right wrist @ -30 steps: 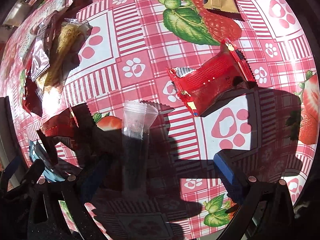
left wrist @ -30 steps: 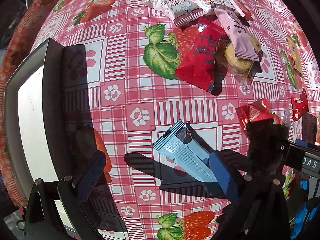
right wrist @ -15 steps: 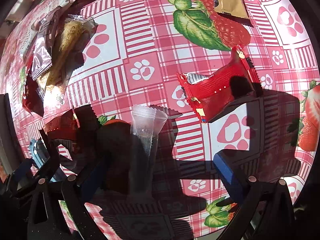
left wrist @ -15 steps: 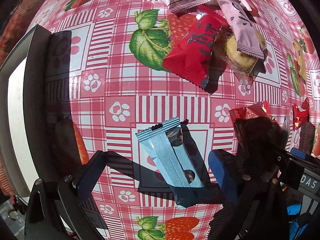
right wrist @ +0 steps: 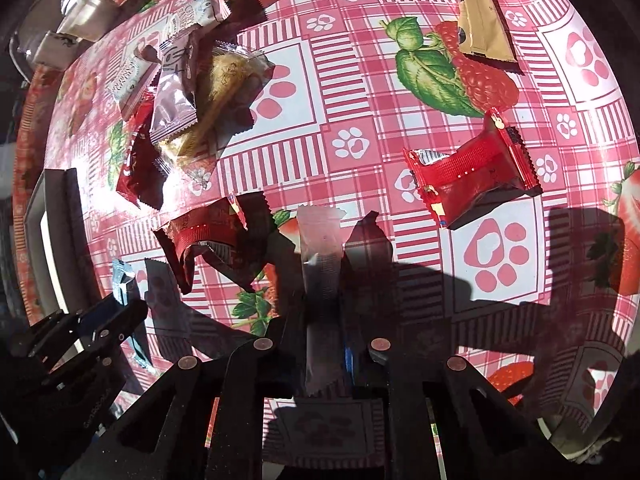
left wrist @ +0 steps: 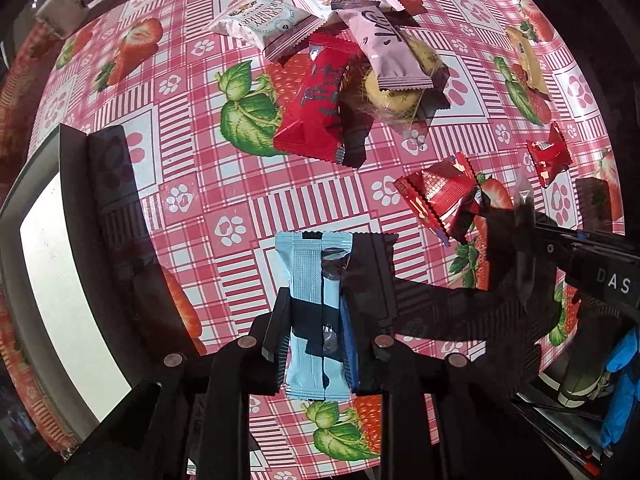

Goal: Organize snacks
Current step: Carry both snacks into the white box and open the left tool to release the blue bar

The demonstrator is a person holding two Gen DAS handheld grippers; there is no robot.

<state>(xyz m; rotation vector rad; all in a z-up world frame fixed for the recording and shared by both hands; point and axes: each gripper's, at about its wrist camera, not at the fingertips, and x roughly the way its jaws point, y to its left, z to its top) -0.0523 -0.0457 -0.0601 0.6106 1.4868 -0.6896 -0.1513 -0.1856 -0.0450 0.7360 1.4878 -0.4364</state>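
Both grippers just snapped closed: our left gripper (left wrist: 312, 332) now pinches the blue wrapper (left wrist: 316, 280), right gripper (right wrist: 320, 344) the clear packet (right wrist: 322, 280). Next we carry both to the box (left wrist: 72, 208), prob.

2 red ridged packs (right wrist: 472, 178), 1 blue bar (left wrist: 316, 312), 1 clear pack (right wrist: 322, 276), 1 tan pack (right wrist: 484, 32), 1 tray (left wrist: 48, 264).

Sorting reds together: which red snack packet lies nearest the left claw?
The small crinkled red packet up and right of the left claw; the long red one sits farther off in the pile.
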